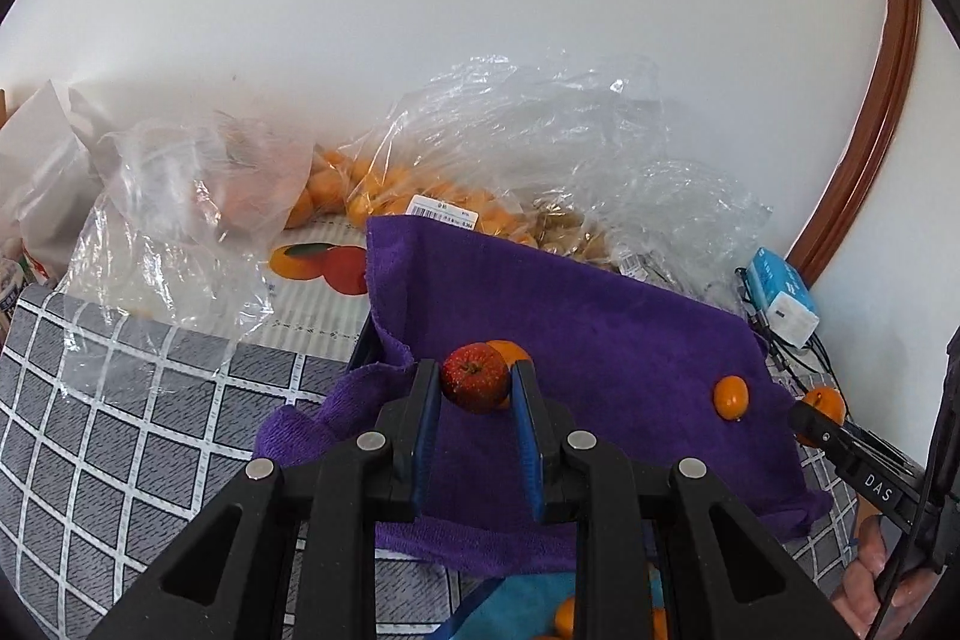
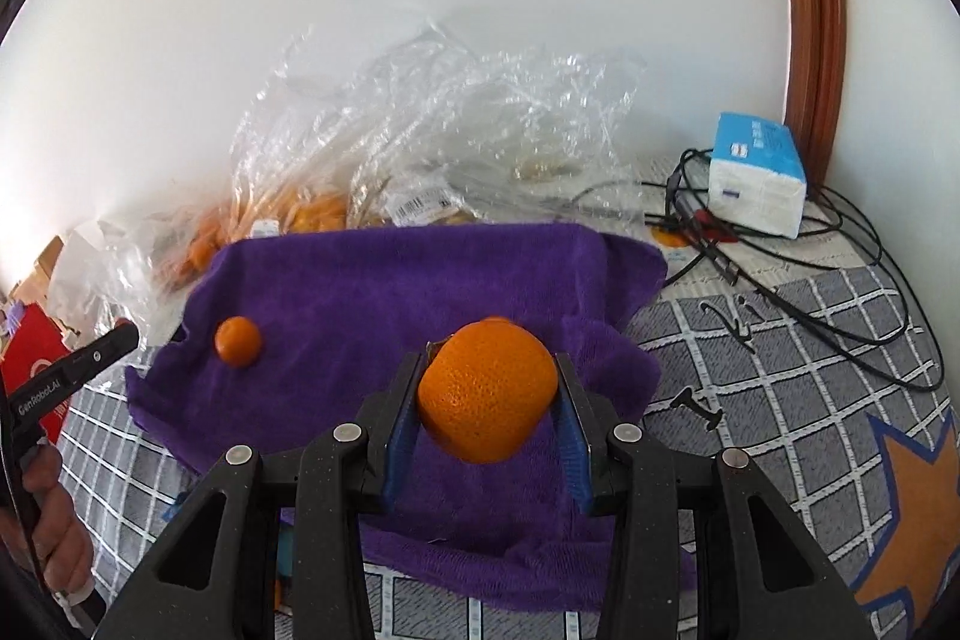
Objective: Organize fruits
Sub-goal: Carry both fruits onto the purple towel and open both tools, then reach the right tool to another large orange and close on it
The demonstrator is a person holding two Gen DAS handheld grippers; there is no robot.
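My left gripper (image 1: 474, 379) is shut on a small red fruit (image 1: 474, 385), held above the purple towel (image 1: 588, 316). A small orange fruit (image 1: 509, 351) peeks out right behind the red one, and another small orange (image 1: 731, 397) lies on the towel to the right. My right gripper (image 2: 487, 388) is shut on a large orange (image 2: 487, 391) above the same purple towel (image 2: 384, 280). One small orange (image 2: 238, 340) rests on the towel at the left. The right gripper also shows at the left wrist view's right edge with its orange (image 1: 825, 403).
Clear plastic bags (image 1: 492, 148) of orange fruit lie behind the towel by the white wall. A blue-white tissue pack (image 2: 757, 175) and black cables (image 2: 840, 244) sit at the right. A grey checked cloth (image 1: 120, 400) covers the surface. More oranges (image 1: 567, 619) lie on something teal below.
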